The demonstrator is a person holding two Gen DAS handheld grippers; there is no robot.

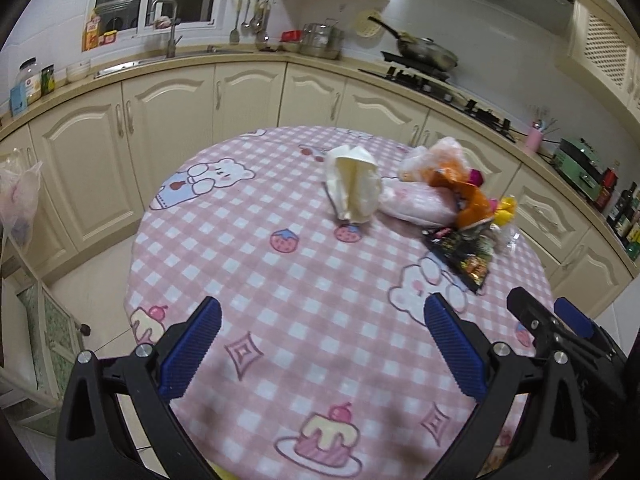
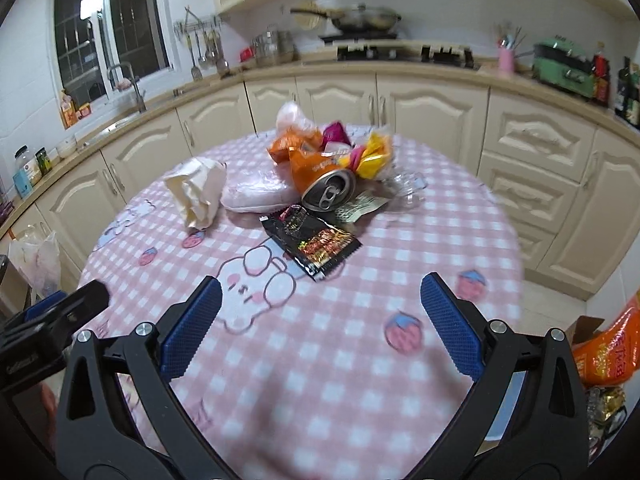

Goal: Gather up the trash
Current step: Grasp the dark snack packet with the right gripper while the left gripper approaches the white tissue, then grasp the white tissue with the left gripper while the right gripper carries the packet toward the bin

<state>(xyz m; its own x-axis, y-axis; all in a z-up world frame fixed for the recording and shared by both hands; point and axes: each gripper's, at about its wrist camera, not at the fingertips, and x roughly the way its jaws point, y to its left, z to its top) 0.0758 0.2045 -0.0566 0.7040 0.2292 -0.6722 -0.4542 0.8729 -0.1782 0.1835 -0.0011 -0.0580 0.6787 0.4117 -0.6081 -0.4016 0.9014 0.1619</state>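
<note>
- Cream-cabinet kitchen at night, with a round table point(image 1: 248, 264) under a pink checked cloth printed with bears, strawberries and cakes.
- Heaped on the far side of that table: a pile of trash, untouched by either tool.
- At the pile's left edge, a crumpled white paper bag point(image 2: 198, 192), just beside a flattened pale plastic packet point(image 2: 256, 196).
- Lying on its side at the pile's middle, an orange drink can point(image 2: 326, 188), opened top turned toward the right camera.
- In front of the can, nearest the tools, a black snack wrapper point(image 2: 320, 244) flat on the cloth.
- Behind the can, orange snack bags point(image 2: 294, 144); to its right, yellow wrappers point(image 2: 372, 156) and crumpled clear plastic point(image 2: 408, 186).
- Left gripper point(image 1: 320, 344) hovering over the near half of the table, blue-padded fingers spread wide, nothing between them, well short of the pile.
- Right gripper point(image 2: 320, 324) likewise spread wide and empty above the cloth, pointed at the can and black wrapper.
- Beyond the table, a wok point(image 1: 426, 50) on the stove and a sink tap point(image 1: 168, 26) under the dark window.
- Off the table's right edge in the right view, an orange packet point(image 2: 608, 356) down near the floor.
</note>
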